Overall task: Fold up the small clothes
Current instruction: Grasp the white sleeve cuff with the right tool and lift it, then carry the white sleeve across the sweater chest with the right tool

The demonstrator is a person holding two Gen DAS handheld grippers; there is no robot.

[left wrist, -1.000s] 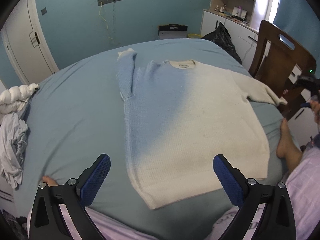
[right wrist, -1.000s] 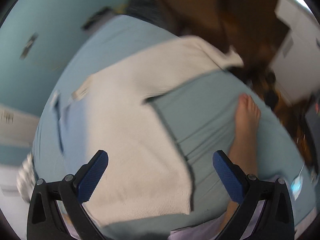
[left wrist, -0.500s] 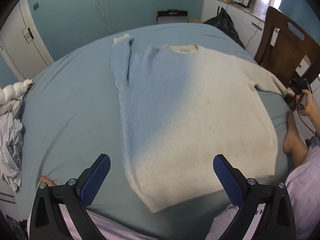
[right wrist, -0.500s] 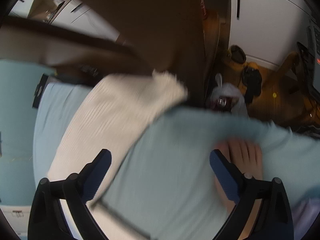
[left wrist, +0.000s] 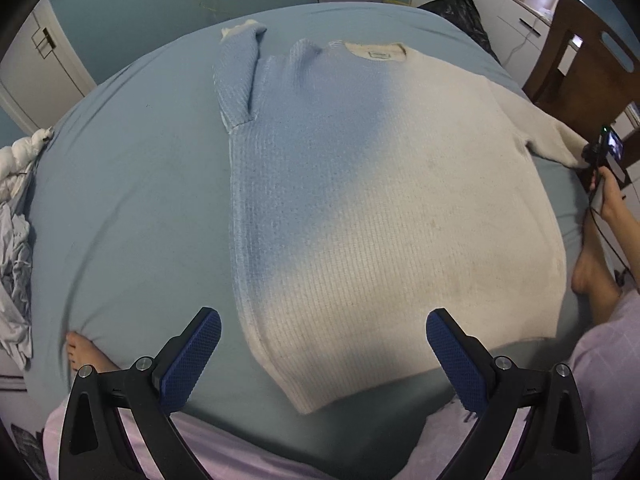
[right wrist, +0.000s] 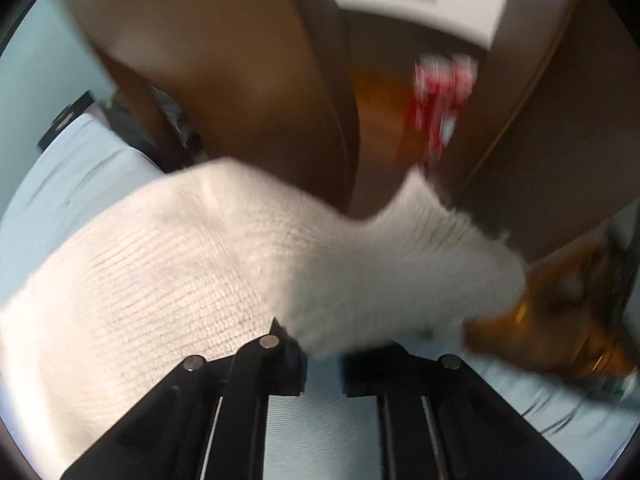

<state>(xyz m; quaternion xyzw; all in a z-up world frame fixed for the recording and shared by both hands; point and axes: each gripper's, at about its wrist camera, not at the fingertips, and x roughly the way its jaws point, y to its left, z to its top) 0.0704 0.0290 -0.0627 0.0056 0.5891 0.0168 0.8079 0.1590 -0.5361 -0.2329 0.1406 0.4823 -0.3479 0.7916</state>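
Note:
A blue-to-cream knit sweater (left wrist: 360, 208) lies flat, front up, on the blue bed (left wrist: 132, 200). Its left sleeve (left wrist: 238, 76) is folded up beside the body. Its right sleeve (left wrist: 556, 140) stretches out to the bed's right edge. My left gripper (left wrist: 323, 344) is open and empty, hovering over the sweater's hem. My right gripper (right wrist: 323, 354) has closed on the cream sleeve (right wrist: 320, 264) near its cuff; the fingertips are hidden under the knit. It also shows in the left wrist view (left wrist: 600, 152) at the sleeve's end.
A wooden chair (left wrist: 588, 68) stands close by the bed's right edge, filling the background of the right wrist view (right wrist: 240, 60). Crumpled white laundry (left wrist: 16, 232) lies at the bed's left. The person's bare feet (left wrist: 588, 276) rest on the bed at both sides.
My right gripper swung to the sleeve's cuff and closed from wide open onto it. My left gripper moved slightly nearer over the sweater and stayed open.

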